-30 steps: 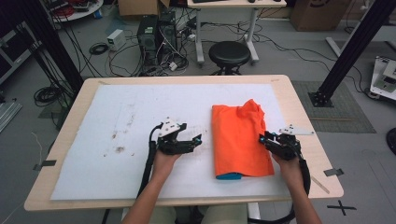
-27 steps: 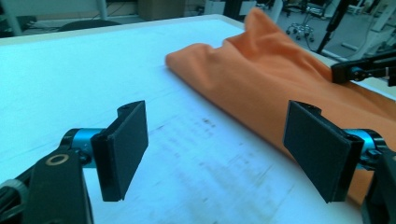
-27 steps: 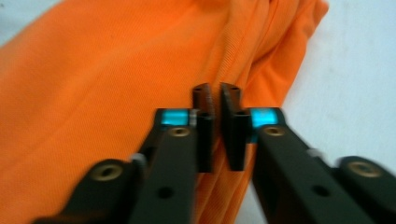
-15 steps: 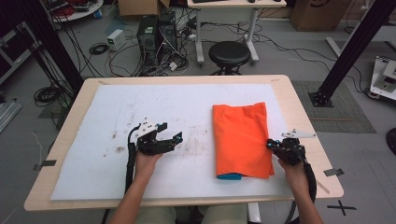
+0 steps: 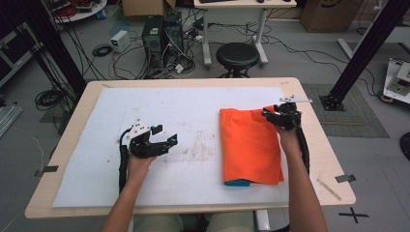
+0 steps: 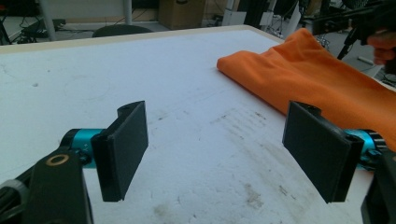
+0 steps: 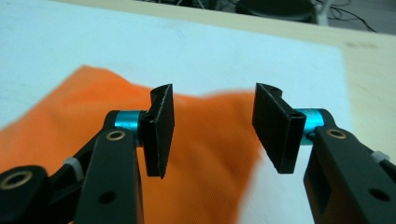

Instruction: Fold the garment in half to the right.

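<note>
The right gripper (image 5: 271, 114) hovered over the far right corner of the orange cloth (image 5: 249, 145), its jaws parted with nothing between them — they had just been opening, so the cloth looked freshly released. The left gripper (image 5: 167, 142) hung released too, jaws wide and empty, above the bare white sheet (image 5: 183, 104) near the middle of the bench (image 5: 316, 140), well apart from the cloth. The cloth itself lay folded into a neat long rectangle on the right half of the bench, running from near the front edge toward the back, a blue layer (image 5: 238, 182) peeking out at its front end. Judged from that, the lengthwise fold seemed done — a crosswise fold probably remained.
</note>
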Demonstrator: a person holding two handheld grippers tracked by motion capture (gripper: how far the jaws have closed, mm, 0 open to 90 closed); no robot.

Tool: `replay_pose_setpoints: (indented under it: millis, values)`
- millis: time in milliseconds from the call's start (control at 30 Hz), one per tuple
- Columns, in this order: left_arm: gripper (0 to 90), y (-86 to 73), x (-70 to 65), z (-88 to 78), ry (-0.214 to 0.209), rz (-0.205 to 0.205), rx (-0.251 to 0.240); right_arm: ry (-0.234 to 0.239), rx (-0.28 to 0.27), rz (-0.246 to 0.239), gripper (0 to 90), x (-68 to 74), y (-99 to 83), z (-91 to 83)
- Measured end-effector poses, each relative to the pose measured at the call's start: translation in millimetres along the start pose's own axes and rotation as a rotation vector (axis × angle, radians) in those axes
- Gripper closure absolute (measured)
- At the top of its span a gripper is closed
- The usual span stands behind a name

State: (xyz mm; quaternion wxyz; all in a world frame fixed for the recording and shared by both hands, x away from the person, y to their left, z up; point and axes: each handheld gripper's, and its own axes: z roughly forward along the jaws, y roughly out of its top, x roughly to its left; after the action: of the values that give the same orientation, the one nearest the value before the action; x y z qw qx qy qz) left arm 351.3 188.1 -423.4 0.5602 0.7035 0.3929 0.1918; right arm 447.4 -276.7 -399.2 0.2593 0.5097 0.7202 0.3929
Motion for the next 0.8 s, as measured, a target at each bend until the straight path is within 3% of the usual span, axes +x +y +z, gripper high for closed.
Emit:
replay_pose_setpoints:
  millis: [100,167,267,300,367,500,600,700,800]
  values:
    - [22.5,0.4,0.8,-4.7,0.003,0.005,0.004,0.02,0.041,-0.028,52.1,14.2,8.5,18.5]
    - [22.5,0.6,0.7,-8.9,0.004,0.007,0.01,-0.006,0.07,-0.067,53.3,23.3,8.5,28.5]
    - [22.5,1.2,0.4,-15.4,0.006,0.018,0.019,-0.151,0.177,-0.164,56.2,29.7,2.9,41.9]
    - [22.5,1.3,0.5,-17.9,0.006,0.017,0.019,-0.185,0.205,-0.171,58.6,28.0,0.5,45.0]
    - [22.5,1.0,1.6,-20.6,0.01,0.016,0.014,-0.211,0.234,-0.144,64.2,20.5,-3.0,48.4]
    - [22.5,-0.6,5.3,-23.2,0.017,0.005,0.015,-0.258,0.233,-0.066,65.7,4.7,-4.7,46.2]
    - [22.5,-0.9,6.6,-23.5,0.019,0.002,0.017,-0.208,0.159,-0.041,63.1,2.5,0.7,38.7]
    - [22.5,-0.6,6.3,-23.2,0.014,-0.001,0.017,-0.08,0.07,-0.038,59.6,9.6,7.4,34.6]
    - [22.5,-0.4,4.0,-22.5,0.005,0.002,0.016,0.017,0.082,-0.033,54.5,23.6,11.2,42.9]
